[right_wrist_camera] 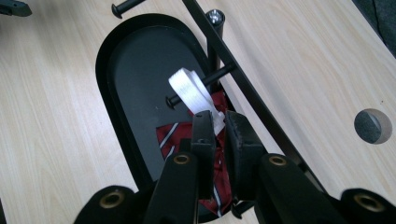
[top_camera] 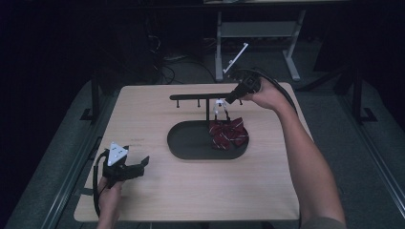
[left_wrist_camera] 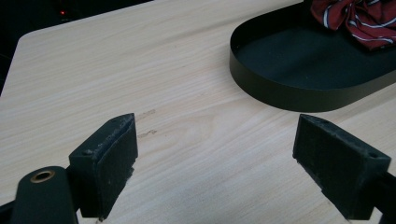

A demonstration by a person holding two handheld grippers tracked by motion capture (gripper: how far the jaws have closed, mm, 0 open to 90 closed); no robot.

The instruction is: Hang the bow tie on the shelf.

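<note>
1. The left hand-held gripper (top_camera: 138, 164) sits low at the near left of the counter (top_camera: 157, 191), jaws spread wide with nothing between them. Its own view shows bare wood grain under the gap and two faint dark marks (left_wrist_camera: 148, 122) just ahead of the left jaw, which the high view barely resolves.
2. Ahead and to the right of that gripper lies the black oval tray (top_camera: 186, 143), its long axis running across the counter in the high view.
3. The red striped cloth (top_camera: 228, 133) lies bunched at the tray's right end, under the right hand-held gripper (top_camera: 225, 102).
4. The right gripper view shows its jaws pressed together on a white strap (right_wrist_camera: 191, 91), looped over a peg (right_wrist_camera: 201, 84) of the black rack (top_camera: 205, 98); the cloth hangs directly beneath the jaws.
5. The rack's bar runs left-right above the tray's far edge.
</note>
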